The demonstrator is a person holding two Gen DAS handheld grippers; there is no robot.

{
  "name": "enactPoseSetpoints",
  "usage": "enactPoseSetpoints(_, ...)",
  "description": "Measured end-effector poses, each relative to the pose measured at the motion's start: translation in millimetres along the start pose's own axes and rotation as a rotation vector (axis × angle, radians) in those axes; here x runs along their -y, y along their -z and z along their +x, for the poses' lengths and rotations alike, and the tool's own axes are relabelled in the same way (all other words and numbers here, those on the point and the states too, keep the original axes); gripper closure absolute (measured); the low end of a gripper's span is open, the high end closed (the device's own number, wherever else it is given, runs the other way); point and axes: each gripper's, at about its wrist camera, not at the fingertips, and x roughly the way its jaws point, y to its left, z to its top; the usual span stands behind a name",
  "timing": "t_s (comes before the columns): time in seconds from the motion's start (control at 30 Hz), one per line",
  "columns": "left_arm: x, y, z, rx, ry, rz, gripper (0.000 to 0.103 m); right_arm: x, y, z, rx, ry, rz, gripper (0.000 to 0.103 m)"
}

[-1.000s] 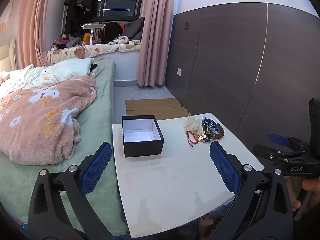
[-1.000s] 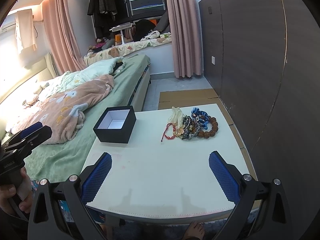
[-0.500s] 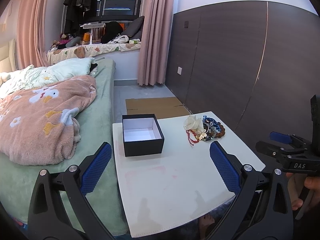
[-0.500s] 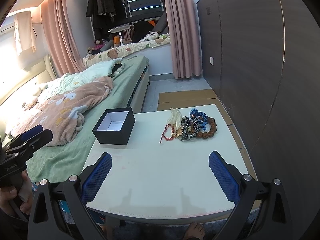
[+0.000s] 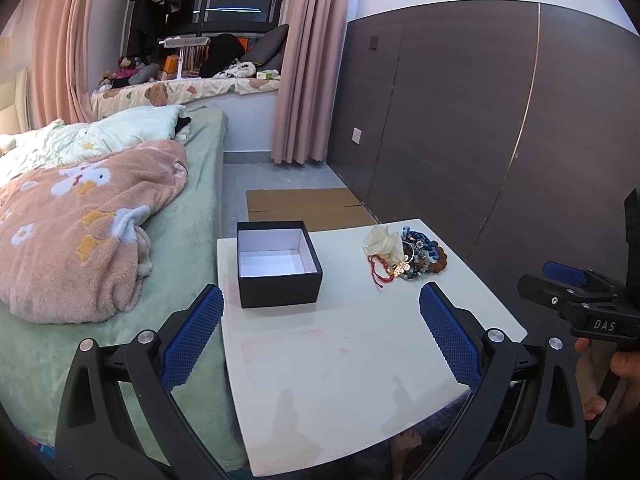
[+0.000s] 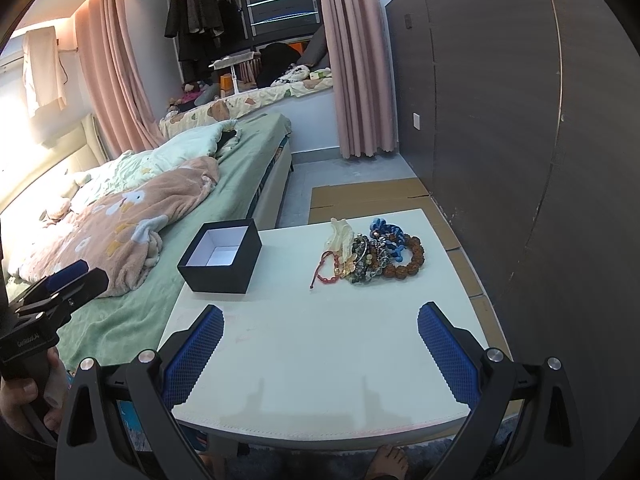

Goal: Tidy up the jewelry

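Observation:
An open black box with a white inside stands empty at the far left of the white table; it also shows in the right wrist view. A pile of jewelry lies at the far right: a red cord bracelet, a white piece, blue and brown bead bracelets. My left gripper is open and empty above the table's near edge. My right gripper is open and empty, also near the front edge, well short of the pile.
A bed with a green sheet and pink blanket runs along the table's left side. A dark panelled wall stands on the right. Flattened cardboard lies on the floor beyond the table.
Both views have shifted only slightly. The box and the jewelry pile have not moved, and both grippers stay open.

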Motion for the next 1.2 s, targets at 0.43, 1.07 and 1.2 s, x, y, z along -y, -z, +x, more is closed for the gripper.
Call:
enactPoseSetpoints(0.43,10,-19,28,-0.010,0.023,-0.007,0.005,26,-16,9,0.011,0.016,0.051,0.008)
enactPoseSetpoints(1.07,55,-87,109,-0.072,0.118,0.070,0.009,125,-43,70,-0.029,-0.065,0.452,0.033)
enactPoseSetpoints(1.2,62,-99,132,-0.107,0.152,0.072,0.011,134,-52,98,-0.066,-0.072,0.496,0.041)
